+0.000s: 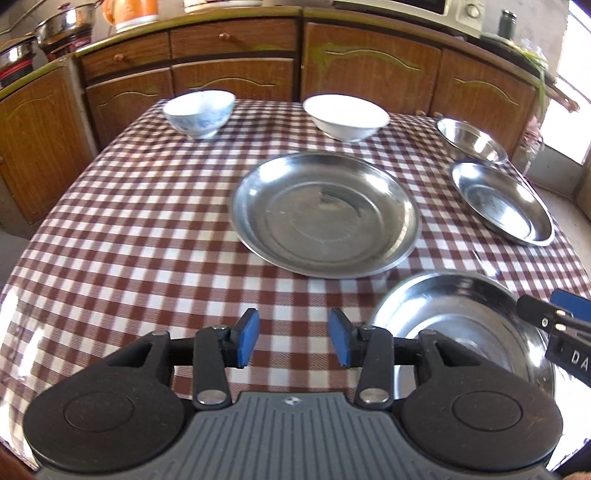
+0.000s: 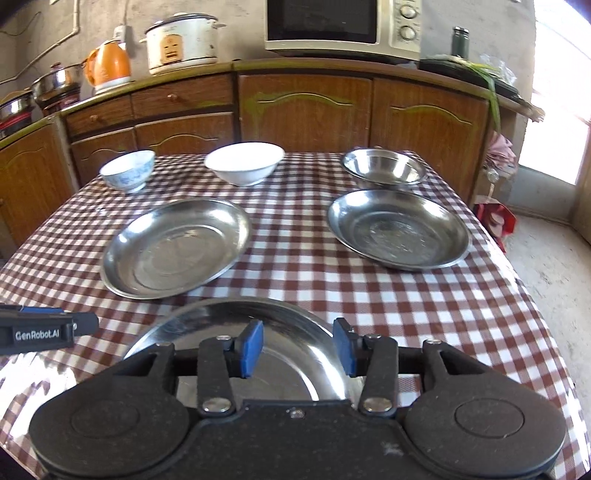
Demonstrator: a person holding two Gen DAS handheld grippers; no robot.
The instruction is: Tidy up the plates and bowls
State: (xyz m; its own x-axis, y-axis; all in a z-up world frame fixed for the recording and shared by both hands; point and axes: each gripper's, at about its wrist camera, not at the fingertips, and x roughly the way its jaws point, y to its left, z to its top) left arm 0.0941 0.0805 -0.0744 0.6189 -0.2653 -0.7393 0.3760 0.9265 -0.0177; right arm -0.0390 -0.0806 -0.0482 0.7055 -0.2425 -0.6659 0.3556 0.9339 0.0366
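Both grippers are hovering over the near end of the desk, which is wearing a red-and-white checked cloth. The left gripper is sitting with jaws released, blue pads apart, nothing between them, only cloth below. The right gripper is also showing released jaws, gap clear, grasping nothing; it is hanging over the near steel plate, pads not pressing on the rim.

The near steel plate is lying flat at the front edge, just right of the left gripper in the left wrist view. A large steel plate is resting mid-desk, left of centre in the right wrist view. A second steel plate is sitting on the right side, and a steel bowl is standing just behind it, the two looking close or touching, hard to tell. A plain white bowl is standing upright at the far edge, and a blue-patterned bowl is standing to its left, well apart. All dishes look empty.

Behind the desk, wooden cabinets are running along the wall, carrying a microwave, a rice cooker and an orange kettle.
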